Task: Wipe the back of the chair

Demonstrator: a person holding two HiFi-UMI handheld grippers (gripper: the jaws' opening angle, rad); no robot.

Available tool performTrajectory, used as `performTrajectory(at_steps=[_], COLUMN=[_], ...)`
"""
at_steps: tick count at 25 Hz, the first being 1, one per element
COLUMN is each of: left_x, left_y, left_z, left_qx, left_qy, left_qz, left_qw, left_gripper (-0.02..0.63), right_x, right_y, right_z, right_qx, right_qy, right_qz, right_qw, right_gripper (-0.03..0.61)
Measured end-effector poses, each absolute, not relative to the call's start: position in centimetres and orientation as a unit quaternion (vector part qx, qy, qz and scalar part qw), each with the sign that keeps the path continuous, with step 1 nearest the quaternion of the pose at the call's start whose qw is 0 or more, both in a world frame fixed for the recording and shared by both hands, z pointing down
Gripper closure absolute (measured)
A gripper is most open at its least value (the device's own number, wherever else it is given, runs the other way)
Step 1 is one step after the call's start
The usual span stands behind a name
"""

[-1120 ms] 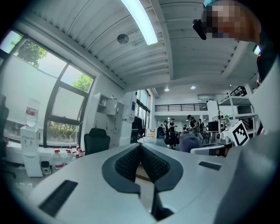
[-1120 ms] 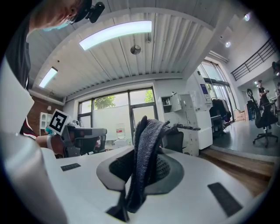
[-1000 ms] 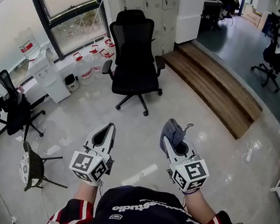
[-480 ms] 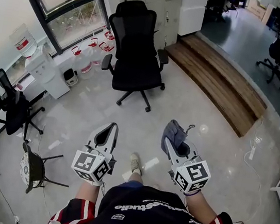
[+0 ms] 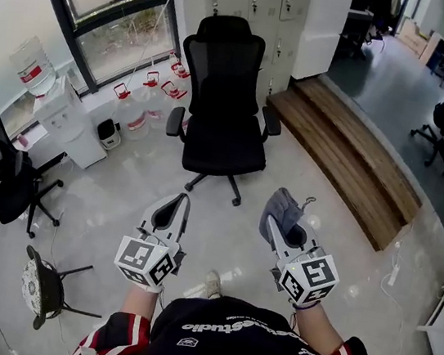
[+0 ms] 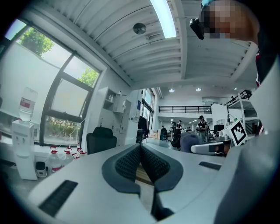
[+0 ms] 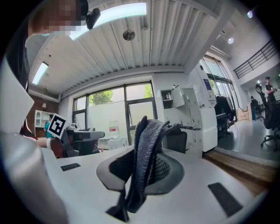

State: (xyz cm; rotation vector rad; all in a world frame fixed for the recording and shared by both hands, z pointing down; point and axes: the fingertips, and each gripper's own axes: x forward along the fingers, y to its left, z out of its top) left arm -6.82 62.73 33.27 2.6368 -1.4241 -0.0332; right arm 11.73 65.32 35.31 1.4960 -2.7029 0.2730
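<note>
The right gripper (image 5: 275, 219) holds a grey cloth (image 7: 146, 151) pinched between its jaws. The left gripper (image 5: 171, 209) has its jaws pressed together on nothing. A black office chair (image 5: 223, 102) stands far ahead, well apart from both.

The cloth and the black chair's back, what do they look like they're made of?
Cloth: grey-blue, with a fuzzy looped weave and matte look, likely microfibre or terry towelling.
Chair back: black and matte, seemingly mesh or fabric; too far away to make out the weave.
</note>
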Motion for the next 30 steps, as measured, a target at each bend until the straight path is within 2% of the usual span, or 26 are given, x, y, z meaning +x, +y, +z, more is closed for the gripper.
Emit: performTrajectory(at_steps=[6, 18, 30], left_x=[-11.2, -13.2, -10.1], left_y=[54.6, 44.8, 26.1], left_z=[31.9, 34.5, 33.6], left_qx=[0.882, 0.881, 0.871], left_qy=[-0.466, -0.463, -0.487], left_qz=[-0.024, -0.029, 0.000], left_qw=[0.066, 0.093, 0.063], left_gripper=[0.591, 0.591, 0.591], right_x=[6.9, 4.5, 8.0], right_y=[56.8, 47.2, 27.0], right_z=[33.1, 35.8, 36.9], right_qx=[0.481, 0.479, 0.454], right_qy=[-0.874, -0.872, -0.887], right_qz=[0.060, 0.082, 0.079], right_qw=[0.027, 0.053, 0.039], right_gripper=[0.503, 0.502, 0.502])
